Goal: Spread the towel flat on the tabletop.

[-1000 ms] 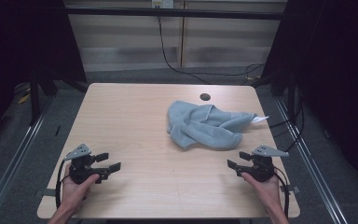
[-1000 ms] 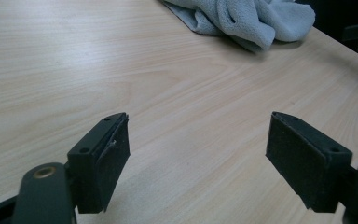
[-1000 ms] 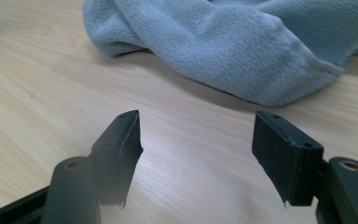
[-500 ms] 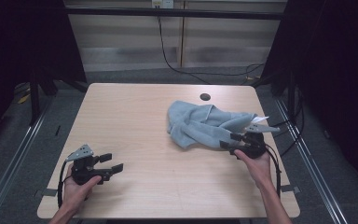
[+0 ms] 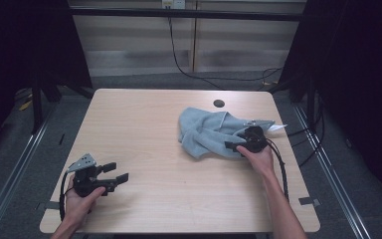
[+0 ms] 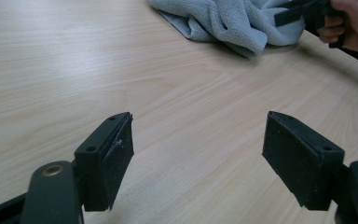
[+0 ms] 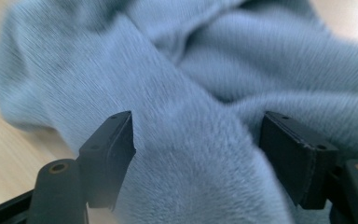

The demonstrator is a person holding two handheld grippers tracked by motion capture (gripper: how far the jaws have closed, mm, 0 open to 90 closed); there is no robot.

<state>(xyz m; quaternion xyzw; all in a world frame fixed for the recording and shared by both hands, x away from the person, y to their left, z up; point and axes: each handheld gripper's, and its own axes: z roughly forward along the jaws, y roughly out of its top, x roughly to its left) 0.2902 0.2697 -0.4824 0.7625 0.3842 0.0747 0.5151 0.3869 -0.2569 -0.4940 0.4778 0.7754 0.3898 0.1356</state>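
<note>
Reaching: right gripper (image 5: 235, 145) at the near-right edge of the grey towel (image 5: 210, 130), jaws spread wide, nothing clamped yet.
Towel, place: crumpled heap on the wooden table (image 5: 144, 129), just this side of the round dark hole (image 5: 219, 103) near the far edge; white tag or paper scrap (image 5: 277, 128) poking out on the towel's right.
Towel, long axis: roughly left to right across the table, bunched and folded over on itself.
Right gripper, relation to towel: cloth straight ahead of the jaws and between them in the right gripper view (image 7: 196, 135); a thick fold of towel (image 7: 200, 93) spanning the gap; touching or a hair short, cannot tell.
Left gripper: parked well away from the towel, toward the near-left corner (image 5: 114, 179); jaws apart, empty, bare table between them (image 6: 198, 158); towel (image 6: 233, 21) far off ahead.
Nearer hand: right, by a wide margin.
Step judged in hand: closing on a fold at the towel's near-right side.
Turning point: jaws need a single edge or fold, not the whole heap; pinching deep likely gathers several layers.
</note>
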